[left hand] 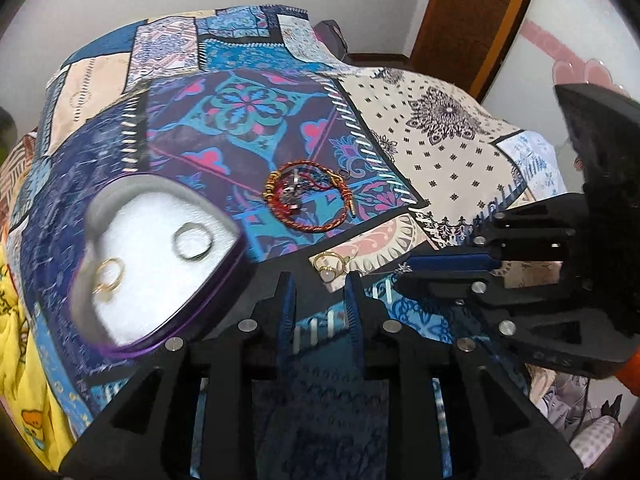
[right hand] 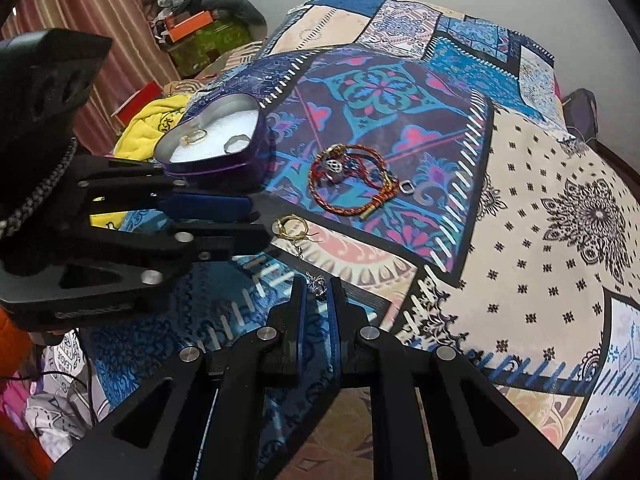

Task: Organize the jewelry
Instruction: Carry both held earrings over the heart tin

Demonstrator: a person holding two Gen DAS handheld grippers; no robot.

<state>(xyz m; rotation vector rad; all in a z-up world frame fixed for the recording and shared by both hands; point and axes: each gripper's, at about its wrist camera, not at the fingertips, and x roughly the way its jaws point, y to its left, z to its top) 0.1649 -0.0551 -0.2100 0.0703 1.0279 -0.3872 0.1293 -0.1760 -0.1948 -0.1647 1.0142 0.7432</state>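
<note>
A purple heart-shaped tin (left hand: 236, 256) (right hand: 256, 160) with a white pad holds a gold ring (left hand: 108, 276) (right hand: 194, 136) and a silver ring (left hand: 192, 242) (right hand: 235, 145). A red braided bracelet (left hand: 308, 200) (right hand: 348, 184) with charms lies on the patterned bedspread. A gold ring with a pale stone (left hand: 330, 266) (right hand: 290, 226) lies just ahead of my open left gripper (left hand: 320, 284) (right hand: 260, 220). My right gripper (right hand: 316, 284) (left hand: 404, 270) is nearly closed around a small silver charm on a chain (right hand: 318, 286).
A small silver ring (right hand: 407, 187) lies right of the bracelet. The patchwork bedspread (left hand: 440, 120) covers the bed. Yellow cloth (right hand: 148, 120) and boxes (right hand: 192, 24) sit at the far left. A wooden door frame (left hand: 472, 20) stands behind.
</note>
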